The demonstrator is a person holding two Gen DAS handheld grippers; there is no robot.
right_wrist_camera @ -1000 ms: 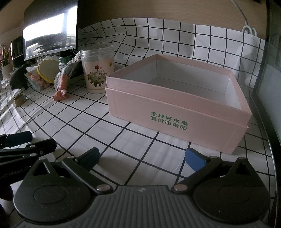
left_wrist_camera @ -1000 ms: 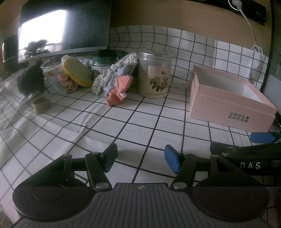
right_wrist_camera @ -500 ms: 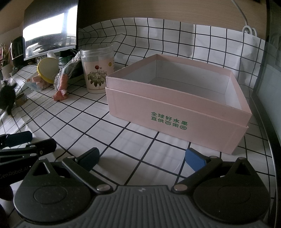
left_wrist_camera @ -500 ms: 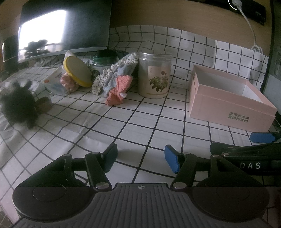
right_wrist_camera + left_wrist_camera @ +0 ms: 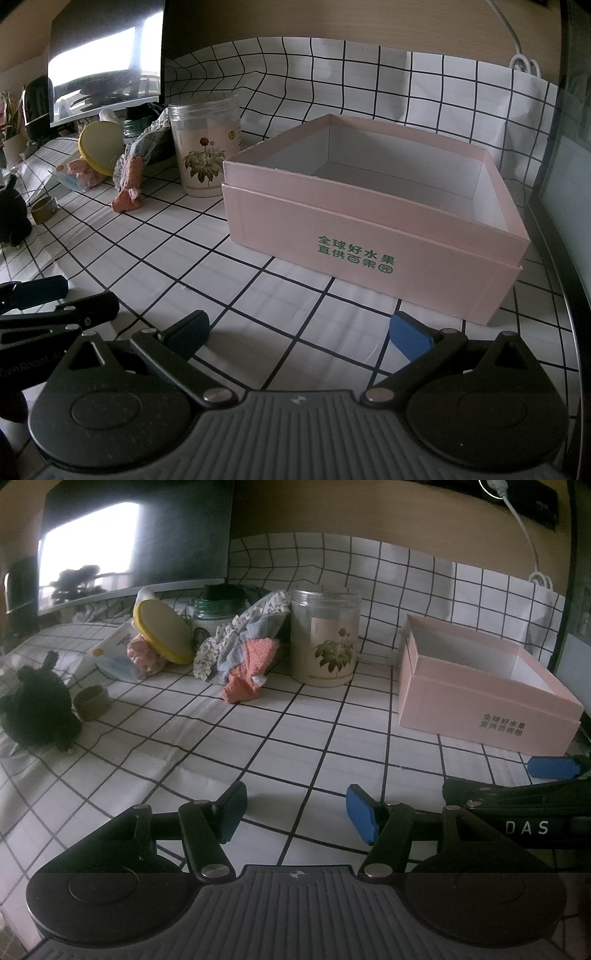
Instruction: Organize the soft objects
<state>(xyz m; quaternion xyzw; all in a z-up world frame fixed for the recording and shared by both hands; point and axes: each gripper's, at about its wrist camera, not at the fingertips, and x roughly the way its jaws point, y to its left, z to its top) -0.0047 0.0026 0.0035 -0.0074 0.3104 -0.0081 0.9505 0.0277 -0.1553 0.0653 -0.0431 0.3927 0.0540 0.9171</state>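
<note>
A clear plastic jar (image 5: 325, 638) with a flower label stands upright on the checked tablecloth (image 5: 207, 738), far ahead of the tongs. To its left is a dark green-lidded jar (image 5: 214, 618), and a yellow round lid (image 5: 162, 631) leans tilted in front of it. A small brown ring (image 5: 91, 702), like a tape core, lies further left. Behind all stands a dark monitor (image 5: 133, 542). A white cable (image 5: 524, 535) hangs down the wooden wall (image 5: 332, 509) at the far right.
</note>
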